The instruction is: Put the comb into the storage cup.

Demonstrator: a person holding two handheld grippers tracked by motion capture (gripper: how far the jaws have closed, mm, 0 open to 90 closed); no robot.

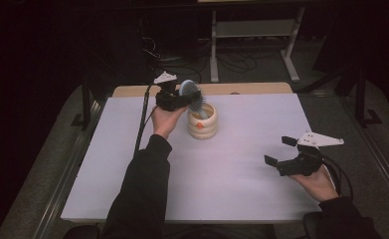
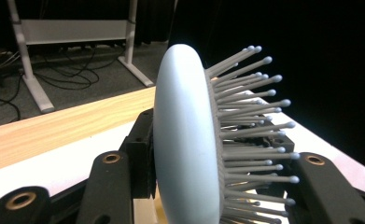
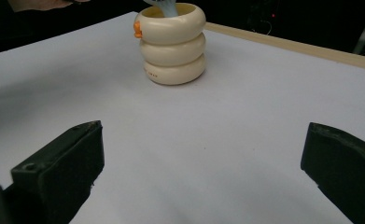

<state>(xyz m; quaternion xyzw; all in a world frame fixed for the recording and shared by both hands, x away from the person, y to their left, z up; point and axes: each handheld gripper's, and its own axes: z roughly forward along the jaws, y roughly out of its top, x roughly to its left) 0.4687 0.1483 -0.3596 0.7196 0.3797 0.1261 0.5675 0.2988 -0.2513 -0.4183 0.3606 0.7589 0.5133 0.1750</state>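
The left gripper [image 1: 182, 98] sat upper centre of the high view, clamped on a pale blue oval plastic hairbrush w/ grey ball-tipped bristles [image 1: 190, 90]. The brush handle dipped into a cream ribbed holder of three stacked rings [image 1: 202, 121] just right of the hand; how deep it went was hidden by the holder's rim. In the left gripper view the brush head [image 2: 186, 140] stood edge-on between the black jaws, bristles pointing right; its lower part was cut off at the frame bottom, and the pads' contact was mostly masked by the head itself.

The right gripper [image 1: 280, 153] rested lower right of the high view on the white table mat [image 1: 242, 159], jaws wide apart, nothing between them. In the right gripper view the holder [image 3: 173, 44] stood upper centre, well apart from the jaws, w/ a small orange mark near its rim; the brush there was cropped by the top edge, just a blue sliver. Background dark, hard to read.
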